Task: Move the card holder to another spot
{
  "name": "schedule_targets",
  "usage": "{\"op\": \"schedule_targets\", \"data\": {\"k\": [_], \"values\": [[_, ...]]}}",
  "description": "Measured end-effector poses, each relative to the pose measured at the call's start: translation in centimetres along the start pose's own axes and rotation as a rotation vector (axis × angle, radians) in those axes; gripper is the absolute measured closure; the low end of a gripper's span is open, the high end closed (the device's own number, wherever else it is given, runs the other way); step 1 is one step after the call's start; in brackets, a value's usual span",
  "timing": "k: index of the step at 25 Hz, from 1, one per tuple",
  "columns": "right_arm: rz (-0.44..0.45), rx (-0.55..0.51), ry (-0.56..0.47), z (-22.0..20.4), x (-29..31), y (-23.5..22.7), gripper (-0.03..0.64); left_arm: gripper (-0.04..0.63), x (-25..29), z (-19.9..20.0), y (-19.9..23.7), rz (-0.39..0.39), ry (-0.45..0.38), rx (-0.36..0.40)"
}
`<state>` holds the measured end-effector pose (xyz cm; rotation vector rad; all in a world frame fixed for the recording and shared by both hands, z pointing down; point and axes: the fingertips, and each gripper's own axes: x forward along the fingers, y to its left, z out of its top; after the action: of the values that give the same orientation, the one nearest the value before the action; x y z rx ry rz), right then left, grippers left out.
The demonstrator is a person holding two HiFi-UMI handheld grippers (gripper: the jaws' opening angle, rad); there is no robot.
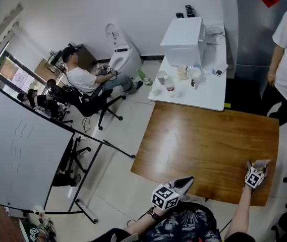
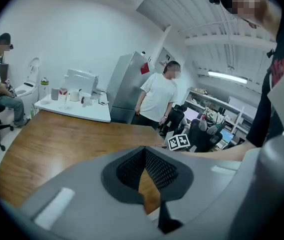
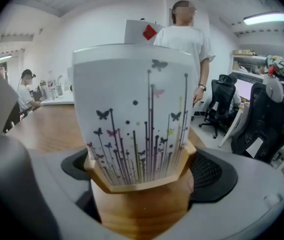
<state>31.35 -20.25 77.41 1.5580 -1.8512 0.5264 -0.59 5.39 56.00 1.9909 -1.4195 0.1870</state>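
Card holder [image 3: 132, 109], at the near right corner of the table, is clamped in the right gripper [image 3: 144, 174]. The wide-set jaws press their dark ribbed pads [image 3: 214, 171] on the rounded, grained wooden base. This low grip is apparently chosen to keep the holder upright and spare the thin panel above. That panel is a smooth white sheet, flaring upward and printed with stems and butterflies, and it is slotted into an angular wooden collar. Left gripper [image 2: 144, 156], near and further left over the brown wooden table [image 1: 209, 135], hangs idle, jaws together on nothing. Transfer to a new spot appears not yet made.
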Motion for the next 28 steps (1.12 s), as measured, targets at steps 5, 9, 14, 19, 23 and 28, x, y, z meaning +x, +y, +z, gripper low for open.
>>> {"op": "schedule_targets", "data": {"k": [5,9,14,19,23,28], "values": [[0.006,0.084,-0.111,3.6,-9.5,3.0,0.054,0.595,-0.5,2.8,2.2,-0.028,-0.070,0.024],[0.047,0.127,-0.171,5.0,-17.1,5.0,0.055,0.595,-1.6,3.4,3.7,-0.018,-0.092,0.022],[0.007,0.139,-0.208,5.8,-23.2,4.2,0.055,0.595,-1.1,3.9,3.5,-0.061,-0.094,0.012],[0.021,0.114,-0.240,7.7,-25.0,6.0,0.055,0.595,-1.5,4.3,4.4,-0.075,-0.084,0.020],[0.028,0.150,-0.238,7.6,-26.3,6.3,0.055,0.595,-1.0,3.5,4.3,-0.096,-0.062,0.030],[0.035,0.194,-0.263,7.6,-27.2,6.7,0.055,0.595,0.2,3.5,3.3,-0.133,-0.044,0.045]]}}
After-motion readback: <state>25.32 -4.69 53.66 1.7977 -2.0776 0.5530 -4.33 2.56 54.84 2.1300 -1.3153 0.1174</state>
